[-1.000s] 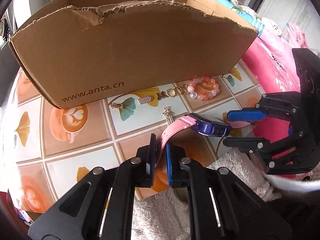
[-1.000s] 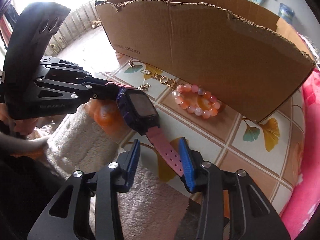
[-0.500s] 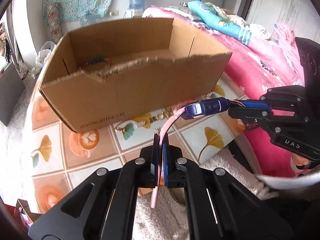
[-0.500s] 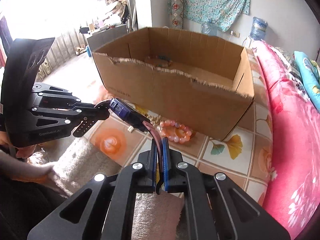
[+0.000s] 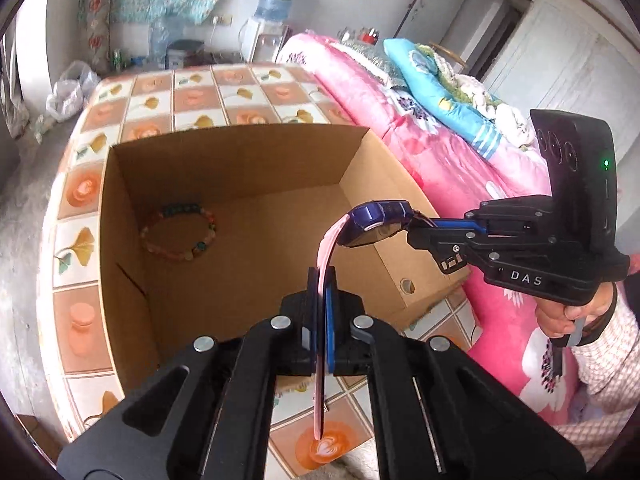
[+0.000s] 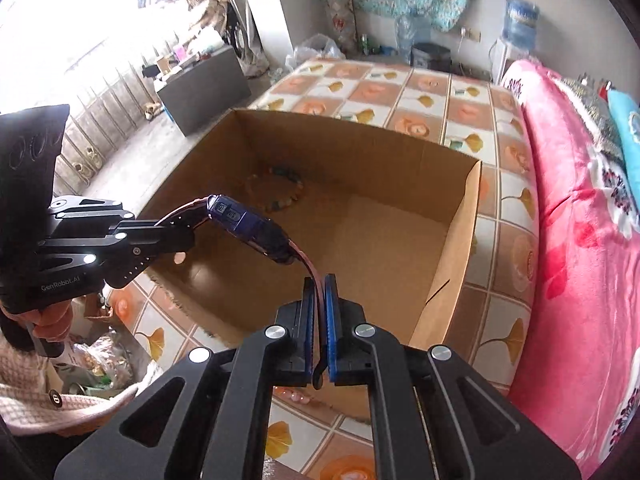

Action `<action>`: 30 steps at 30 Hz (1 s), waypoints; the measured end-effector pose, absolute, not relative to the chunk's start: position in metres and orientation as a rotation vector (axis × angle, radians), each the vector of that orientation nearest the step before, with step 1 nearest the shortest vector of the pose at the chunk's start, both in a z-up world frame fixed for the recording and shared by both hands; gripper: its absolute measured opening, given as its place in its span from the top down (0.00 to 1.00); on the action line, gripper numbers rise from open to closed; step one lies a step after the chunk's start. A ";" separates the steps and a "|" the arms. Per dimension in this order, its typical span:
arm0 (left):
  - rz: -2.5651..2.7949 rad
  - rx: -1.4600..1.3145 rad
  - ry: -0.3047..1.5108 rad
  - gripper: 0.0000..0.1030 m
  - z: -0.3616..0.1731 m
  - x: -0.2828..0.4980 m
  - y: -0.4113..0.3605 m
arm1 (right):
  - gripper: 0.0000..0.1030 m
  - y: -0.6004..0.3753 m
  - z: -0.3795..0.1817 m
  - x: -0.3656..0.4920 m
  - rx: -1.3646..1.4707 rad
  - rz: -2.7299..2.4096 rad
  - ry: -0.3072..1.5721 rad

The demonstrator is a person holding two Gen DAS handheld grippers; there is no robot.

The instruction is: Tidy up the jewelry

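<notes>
Both tongs, left gripper (image 5: pixel 321 280) and right gripper (image 6: pixel 319 288), each pinch 1 strap of the pink watch (image 5: pixel 374 222), hanging between them over the cardboard box (image 5: pixel 240 240), so next it probably needs lowering in beside the bead bracelet (image 5: pixel 180 232).

Bright daylight, blown-out window (image 6: pixel 80 20), fisheye-warped edges.

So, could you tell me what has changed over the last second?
The right gripper closed on the watch's free strap; both grippers lifted it off the table to above the cardboard box. The left gripper kept its grip; the beaded bracelet stayed in the box.
</notes>
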State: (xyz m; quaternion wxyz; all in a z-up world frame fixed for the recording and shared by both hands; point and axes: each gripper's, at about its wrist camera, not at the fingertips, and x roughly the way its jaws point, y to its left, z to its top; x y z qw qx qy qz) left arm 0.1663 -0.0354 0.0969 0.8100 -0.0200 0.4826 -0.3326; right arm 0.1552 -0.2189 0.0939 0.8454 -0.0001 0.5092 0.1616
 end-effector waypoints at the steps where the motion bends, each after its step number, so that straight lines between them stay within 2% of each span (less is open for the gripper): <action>1: -0.709 -0.049 1.072 0.98 0.091 0.181 -0.039 | 0.95 -0.221 0.086 0.169 0.008 0.334 1.124; 6: -0.635 -0.028 1.255 0.97 0.056 0.233 -0.054 | 0.94 -0.218 0.059 0.222 -0.036 0.315 1.265; 7: -0.606 0.000 1.269 0.95 0.050 0.240 -0.058 | 0.93 -0.217 0.056 0.231 -0.042 0.304 1.271; 8: -0.575 0.023 1.276 0.85 0.044 0.247 -0.061 | 0.91 -0.216 0.053 0.239 -0.052 0.285 1.270; 9: -0.542 0.041 1.282 0.69 0.040 0.254 -0.062 | 0.91 -0.213 0.052 0.245 -0.077 0.269 1.257; 11: -0.515 0.069 1.283 0.61 0.031 0.264 -0.065 | 0.86 -0.209 0.052 0.253 -0.122 0.239 1.210; 14: -0.513 0.028 1.318 0.60 0.021 0.276 -0.060 | 0.83 -0.205 0.054 0.257 -0.132 0.229 1.166; 18: -0.504 0.015 1.282 0.58 0.024 0.276 -0.051 | 0.82 -0.209 0.054 0.267 -0.120 0.238 1.142; 24: -0.554 -0.077 1.151 0.57 0.050 0.255 -0.026 | 0.83 -0.220 0.069 0.261 -0.060 0.225 1.104; 27: -0.606 -0.136 1.041 0.49 0.072 0.227 -0.005 | 0.82 -0.229 0.081 0.248 0.008 0.248 1.060; 30: -0.652 -0.162 0.920 0.41 0.089 0.191 0.016 | 0.76 -0.239 0.097 0.227 0.070 0.263 0.988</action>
